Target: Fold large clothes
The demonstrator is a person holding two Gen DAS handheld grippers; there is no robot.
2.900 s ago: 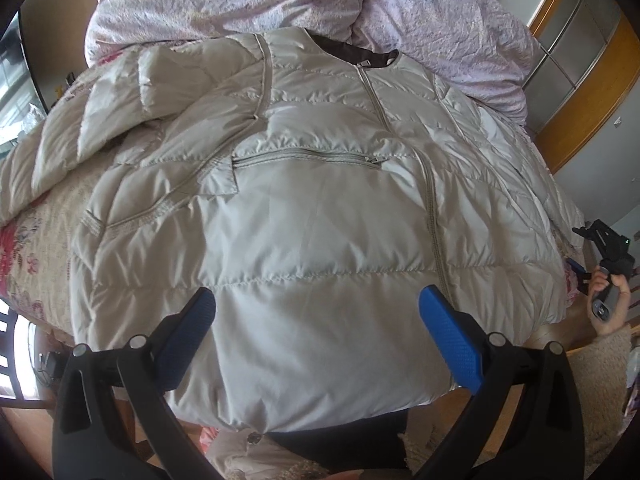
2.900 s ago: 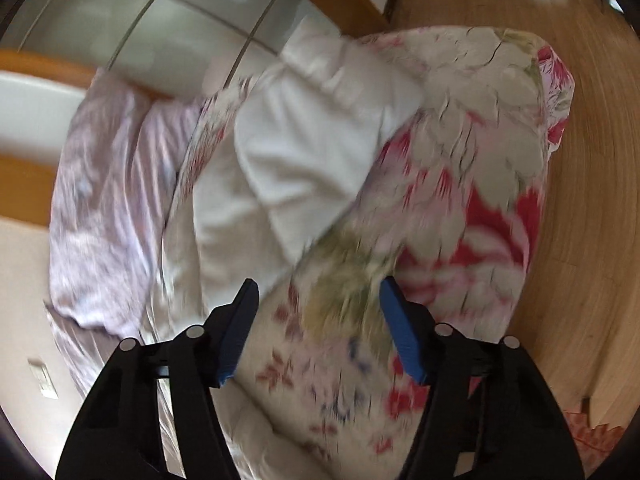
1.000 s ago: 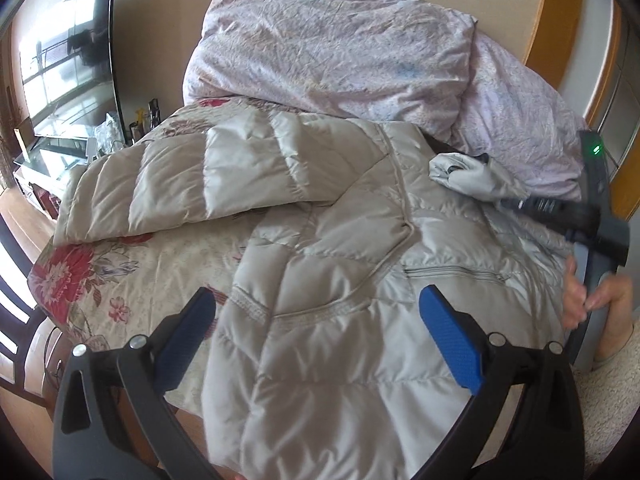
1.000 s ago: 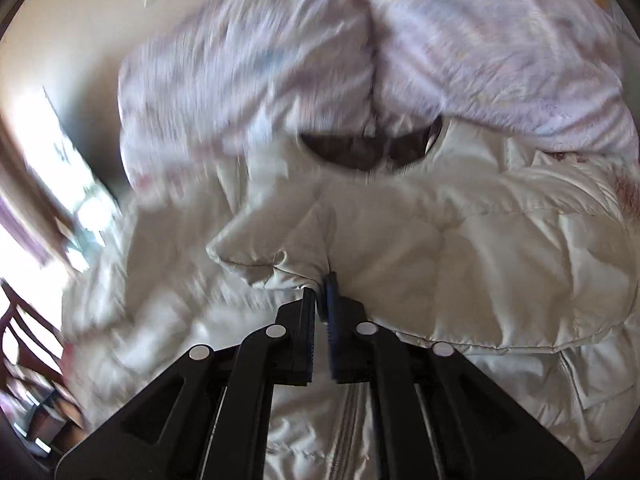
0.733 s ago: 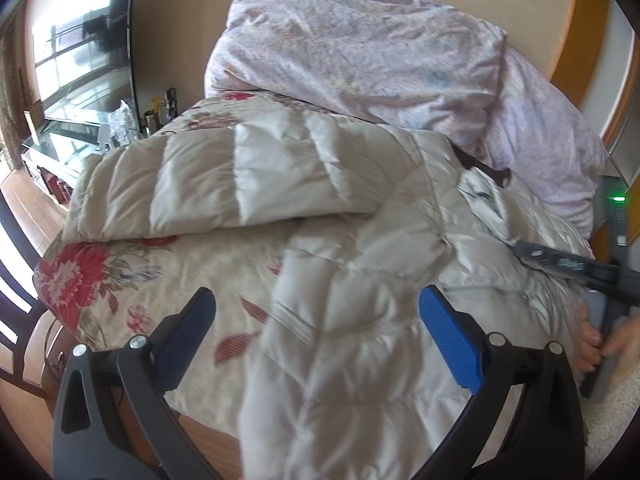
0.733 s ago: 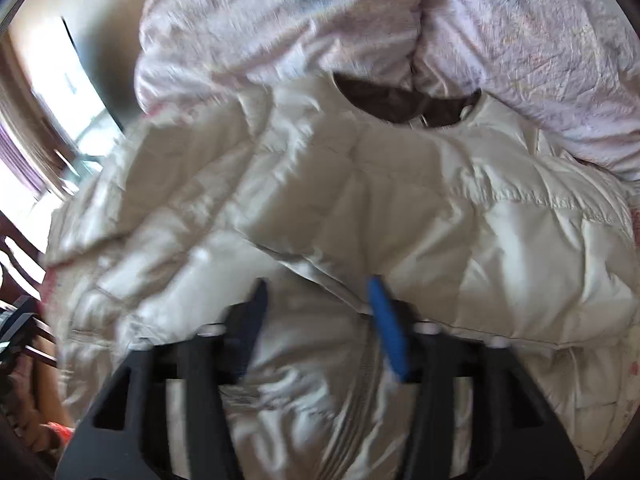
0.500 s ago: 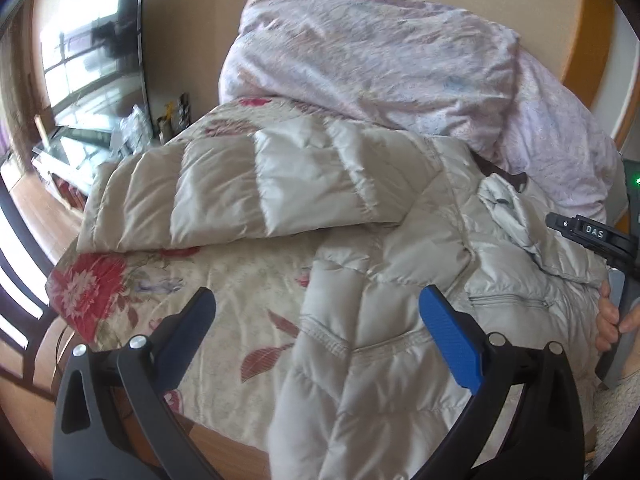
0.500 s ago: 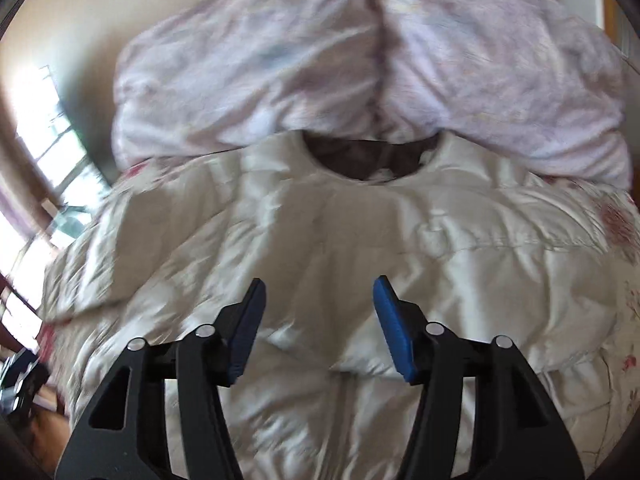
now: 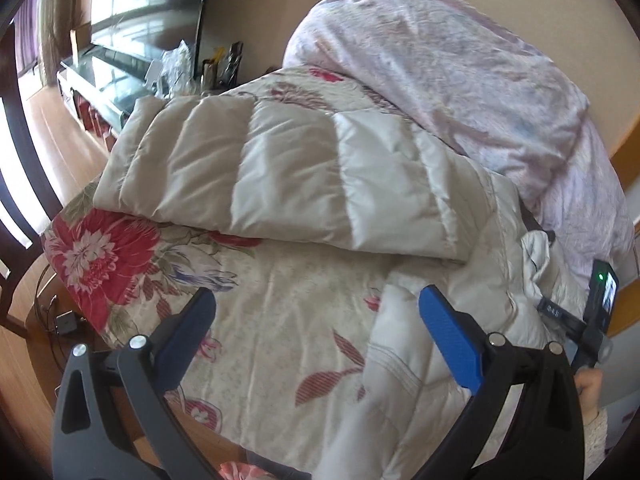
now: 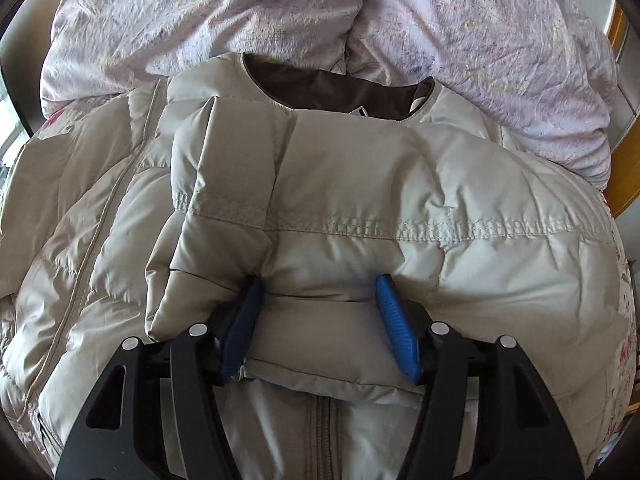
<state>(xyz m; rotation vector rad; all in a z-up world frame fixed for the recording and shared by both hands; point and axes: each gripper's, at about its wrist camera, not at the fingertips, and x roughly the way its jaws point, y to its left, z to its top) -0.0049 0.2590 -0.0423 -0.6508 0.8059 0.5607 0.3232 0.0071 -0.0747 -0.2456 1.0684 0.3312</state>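
A beige quilted down jacket (image 10: 80, 260) lies front up on the bed, its brown-lined collar (image 10: 328, 88) toward the pillows. One sleeve (image 10: 360, 192) is folded across the chest. My right gripper (image 10: 318, 280) presses down into that sleeve; its jaws are opening, and the puffy fabric bulges between the blue pads without being pinched. The other sleeve (image 9: 300, 188) stretches out to the left over the floral bedspread (image 9: 280, 320). My left gripper (image 9: 316, 294) hangs open above the bedspread, just below that sleeve, with nothing between its fingers.
Crumpled pink bedding (image 9: 440, 72) is piled behind the collar. Left of the bed are a glass-topped stand (image 9: 108, 72) with clutter, a dark chair frame (image 9: 16, 184) and wooden floor. A person's hand (image 9: 588, 386) holds the right tool at the right edge.
The right gripper, shut on the sleeve end a second ago, has let go and sunk onto the sleeve now laid across the chest. The left view has swung left toward the outstretched sleeve.
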